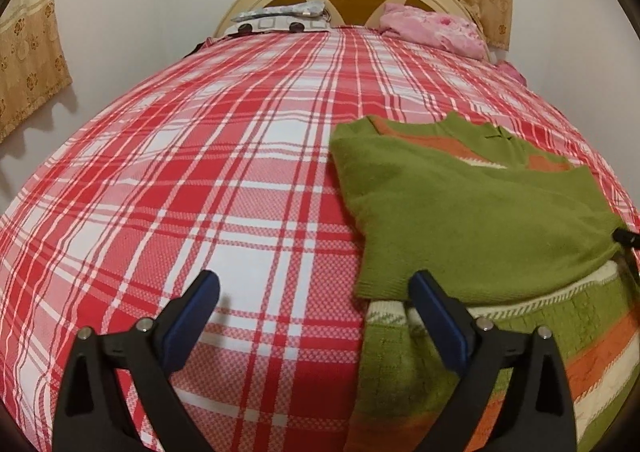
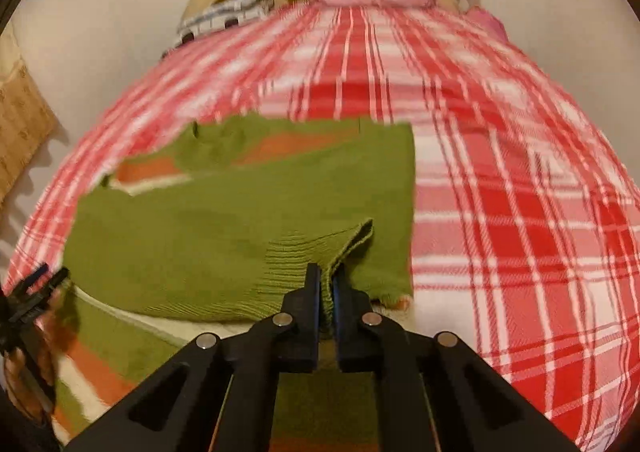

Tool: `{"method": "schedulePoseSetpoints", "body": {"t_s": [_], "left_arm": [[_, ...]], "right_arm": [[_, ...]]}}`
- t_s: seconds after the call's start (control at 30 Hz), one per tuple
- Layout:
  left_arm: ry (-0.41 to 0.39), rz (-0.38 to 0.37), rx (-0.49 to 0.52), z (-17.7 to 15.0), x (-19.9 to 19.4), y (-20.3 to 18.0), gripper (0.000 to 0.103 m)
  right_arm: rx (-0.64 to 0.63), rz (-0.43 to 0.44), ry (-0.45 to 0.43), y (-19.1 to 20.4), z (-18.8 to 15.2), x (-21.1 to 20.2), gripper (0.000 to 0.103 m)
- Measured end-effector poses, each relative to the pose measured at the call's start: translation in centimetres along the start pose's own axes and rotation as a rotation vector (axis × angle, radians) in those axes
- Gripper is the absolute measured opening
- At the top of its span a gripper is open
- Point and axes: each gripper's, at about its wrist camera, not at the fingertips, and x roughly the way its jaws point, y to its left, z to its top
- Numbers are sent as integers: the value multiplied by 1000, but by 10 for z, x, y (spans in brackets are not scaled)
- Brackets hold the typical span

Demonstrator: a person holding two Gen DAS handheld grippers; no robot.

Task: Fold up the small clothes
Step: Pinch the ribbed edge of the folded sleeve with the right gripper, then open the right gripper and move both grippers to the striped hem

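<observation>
Sweater: a green sweater [image 1: 480, 219] with orange and cream stripes lies partly folded on the bed [image 1: 224, 155], toward its right edge at the near end, a plain green sleeve laid across the striped body.
Right gripper: the right gripper [image 2: 327, 284] is clamped on the sleeve's ribbed cuff [image 2: 320, 252], the fabric pinched between the pads.
Left gripper: the left gripper [image 1: 316, 288] is spread wide and holds nothing; one finger is over the plaid sheet, the other at the sweater's left edge.
Headboard end: a patterned pillow [image 1: 280, 17] and pink bedding [image 1: 432, 29].
</observation>
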Motion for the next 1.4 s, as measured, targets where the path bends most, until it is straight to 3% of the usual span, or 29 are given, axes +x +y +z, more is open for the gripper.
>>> {"method": "schedulePoseSetpoints", "body": {"t_s": [0.2, 0.33, 0.37, 0.43, 0.5, 0.57, 0.7, 0.9, 1.4], "left_arm": [[7, -25, -58, -1, 1, 12, 100], [19, -22, -61, 0, 4, 12, 101], [21, -18, -55, 0, 4, 11, 101], [27, -8, -43, -1, 5, 8, 103], [40, -1, -25, -1, 8, 5, 103], [46, 9, -17, -1, 9, 4, 103], [55, 18, -2, -2, 10, 1, 103], [71, 15, 7, -2, 13, 0, 103], [76, 23, 69, -3, 6, -12, 103]], "right_arm": [[-16, -48, 17, 4, 0, 4, 9], [-81, -172, -33, 19, 8, -16, 13], [-91, -169, -44, 23, 9, -19, 14], [-124, -123, -54, 40, 12, -22, 23], [-156, -93, -44, 56, 13, -19, 55], [-167, -14, -56, 72, 12, -14, 55], [-182, 33, -36, 96, 10, 3, 55], [-189, 25, 25, 110, -3, 27, 55], [-141, 5, 0, 80, -23, 7, 55]]}}
